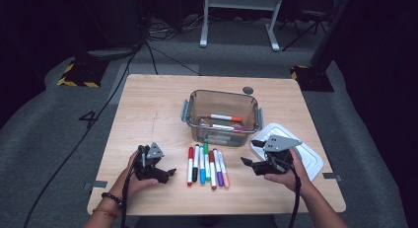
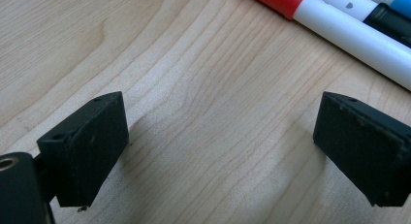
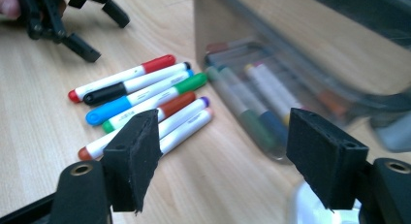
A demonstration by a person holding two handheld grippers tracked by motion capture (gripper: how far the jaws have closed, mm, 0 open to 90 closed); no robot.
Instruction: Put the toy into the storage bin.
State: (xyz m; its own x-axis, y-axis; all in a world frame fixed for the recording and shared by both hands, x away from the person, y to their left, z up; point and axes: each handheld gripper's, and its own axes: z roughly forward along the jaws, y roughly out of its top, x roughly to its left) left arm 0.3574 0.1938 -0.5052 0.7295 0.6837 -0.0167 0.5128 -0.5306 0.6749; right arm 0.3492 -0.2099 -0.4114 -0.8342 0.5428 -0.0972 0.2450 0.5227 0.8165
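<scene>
At the far left of the high view we held the left gripper (image 1: 170, 171) low over the wooden table (image 1: 148, 109), its jaws spread wide and grasping nothing. In the left gripper view bare wood lay between the two black pads (image 2: 87, 146), and the red-capped marker (image 2: 334, 27) ran across the upper right corner, clear of the jaws.

Just right of that gripper lay the row of markers (image 1: 207, 166), side by side and touching, their length pointing away from us. We counted the red one (image 1: 190, 166) nearest the left gripper, then black (image 1: 195, 164), blue (image 1: 202, 165), green (image 1: 206, 160), a brownish-red one (image 1: 212, 169), purple (image 1: 218, 168) and a pale orange-tipped one (image 1: 224, 169).

Behind the row stood the clear plastic container (image 1: 192, 117), near the table's middle, with more markers lying in its bottom; an orange-capped one (image 1: 226, 118) showed on top. The row's far ends stopped just short of its front wall.

Further right we held the right gripper (image 1: 249, 164), also released, jaws wide apart and holding nothing. In the right gripper view its pads (image 3: 135, 156) framed the near ends of the markers and the container's wall, touching neither.

Under and behind the right hand (image 1: 283, 171) lay the white lid (image 1: 310, 161), flat on the table beside the container's right corner.
</scene>
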